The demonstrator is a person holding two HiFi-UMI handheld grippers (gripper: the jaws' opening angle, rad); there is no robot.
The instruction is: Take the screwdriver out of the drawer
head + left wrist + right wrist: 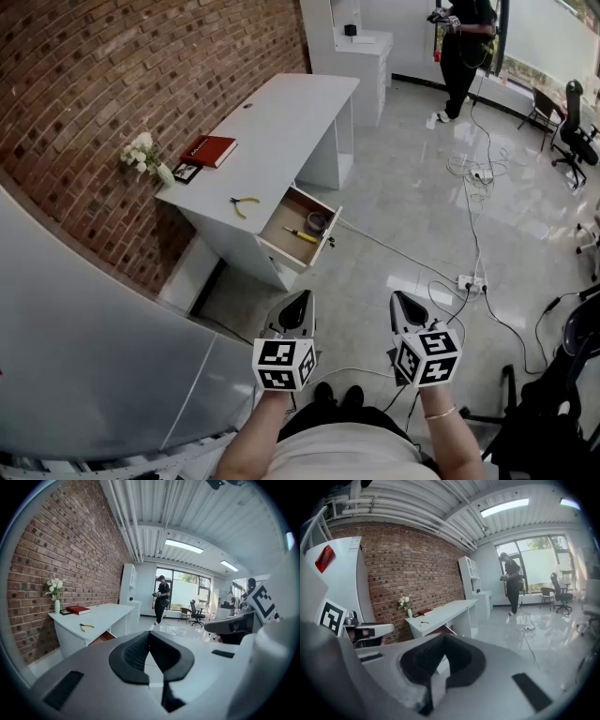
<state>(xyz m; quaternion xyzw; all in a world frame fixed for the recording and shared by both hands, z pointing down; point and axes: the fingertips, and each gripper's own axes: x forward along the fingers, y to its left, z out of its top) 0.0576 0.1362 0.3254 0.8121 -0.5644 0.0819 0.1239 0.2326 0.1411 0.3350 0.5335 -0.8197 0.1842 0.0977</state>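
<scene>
The yellow-handled screwdriver (pixel 302 235) lies inside the open drawer (pixel 281 223) of a white desk (pixel 272 131), beside a small round object. Both grippers hang well short of the desk, over the floor in front of the person's body. My left gripper (pixel 302 300) is shut with nothing between its pads, and its own view shows the jaws (pixel 150 638) meeting, with the desk (pixel 101 616) far off to the left. My right gripper (pixel 397 300) is shut and empty too; its tip (pixel 443 639) points toward the desk (pixel 450 609).
Yellow pliers (pixel 245 203), a red book (pixel 209 150) and a vase of white flowers (pixel 142 156) sit on the desktop. Cables and a power strip (pixel 468 281) cross the floor at right. A grey panel (pixel 94 347) stands at left. A person (pixel 464 42) stands far back.
</scene>
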